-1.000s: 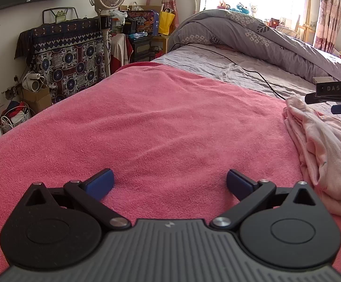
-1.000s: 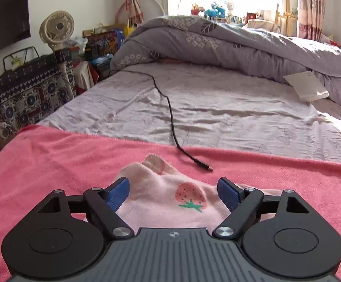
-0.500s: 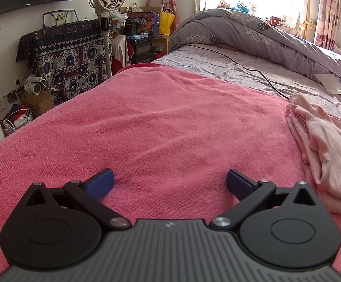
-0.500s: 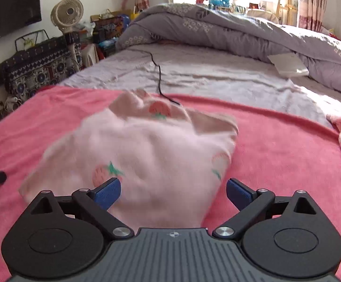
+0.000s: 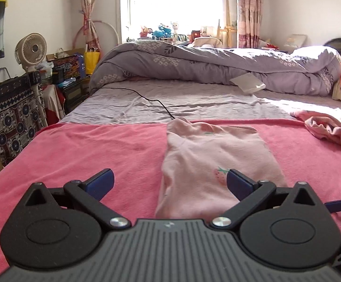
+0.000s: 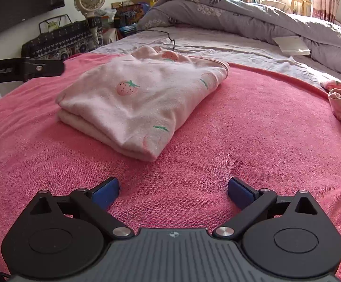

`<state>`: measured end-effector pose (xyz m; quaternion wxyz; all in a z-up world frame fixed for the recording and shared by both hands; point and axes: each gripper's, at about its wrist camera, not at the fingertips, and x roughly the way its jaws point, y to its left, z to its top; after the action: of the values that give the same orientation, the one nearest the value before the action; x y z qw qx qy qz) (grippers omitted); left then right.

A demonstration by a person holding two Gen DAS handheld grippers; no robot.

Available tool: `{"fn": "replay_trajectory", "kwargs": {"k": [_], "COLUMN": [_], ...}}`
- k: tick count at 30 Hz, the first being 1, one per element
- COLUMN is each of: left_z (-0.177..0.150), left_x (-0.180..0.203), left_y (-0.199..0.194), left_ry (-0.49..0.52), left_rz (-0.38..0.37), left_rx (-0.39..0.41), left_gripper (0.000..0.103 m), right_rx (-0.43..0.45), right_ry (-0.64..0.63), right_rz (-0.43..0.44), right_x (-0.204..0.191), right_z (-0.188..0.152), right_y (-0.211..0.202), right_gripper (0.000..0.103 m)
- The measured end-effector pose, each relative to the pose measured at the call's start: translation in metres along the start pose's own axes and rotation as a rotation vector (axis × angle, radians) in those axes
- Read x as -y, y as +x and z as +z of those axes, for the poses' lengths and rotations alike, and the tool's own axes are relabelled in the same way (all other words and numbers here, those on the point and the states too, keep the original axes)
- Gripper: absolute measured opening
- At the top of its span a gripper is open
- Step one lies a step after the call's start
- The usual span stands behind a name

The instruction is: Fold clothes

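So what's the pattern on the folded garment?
Pale pink with red strawberries and green leaves on the folded garment, clearest in the right wrist view.

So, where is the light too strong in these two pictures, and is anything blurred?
Left wrist view: the window is blown out white, and sun glares on the sheet at right. Right wrist view: milder light, the folded garment is sharp. Both views bend at the edges; neither is blurred.

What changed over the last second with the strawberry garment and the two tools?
The right tool let go of the folded strawberry garment and backed off, open. The left tool swung to face it, open and empty. The crumpled pink clothes and pink blanket stayed put.
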<state>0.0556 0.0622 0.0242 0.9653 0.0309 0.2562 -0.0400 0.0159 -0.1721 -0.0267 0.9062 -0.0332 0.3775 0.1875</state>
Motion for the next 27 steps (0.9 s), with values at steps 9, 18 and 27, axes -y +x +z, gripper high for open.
{"fn": "replay_trajectory", "kwargs": {"k": [9, 18, 27], "left_z": [-0.025, -0.029, -0.030], "left_x": [0.031, 0.066, 0.058], "left_y": [0.075, 0.070, 0.073], "left_ry": [-0.026, 0.169, 0.128], "left_rz": [-0.003, -0.036, -0.072], "left_rx": [-0.125, -0.093, -0.099], "left_gripper": [0.103, 0.103, 0.103], "right_rx": [0.190, 0.115, 0.075], "right_ry": [0.117, 0.048, 0.262], "right_rz": [-0.112, -0.172, -0.319], "right_x": [0.057, 0.058, 0.116], "right_z": [0.033, 0.110, 0.155], "right_y": [-0.029, 0.094, 0.186], "right_gripper": [0.099, 0.100, 0.098]}}
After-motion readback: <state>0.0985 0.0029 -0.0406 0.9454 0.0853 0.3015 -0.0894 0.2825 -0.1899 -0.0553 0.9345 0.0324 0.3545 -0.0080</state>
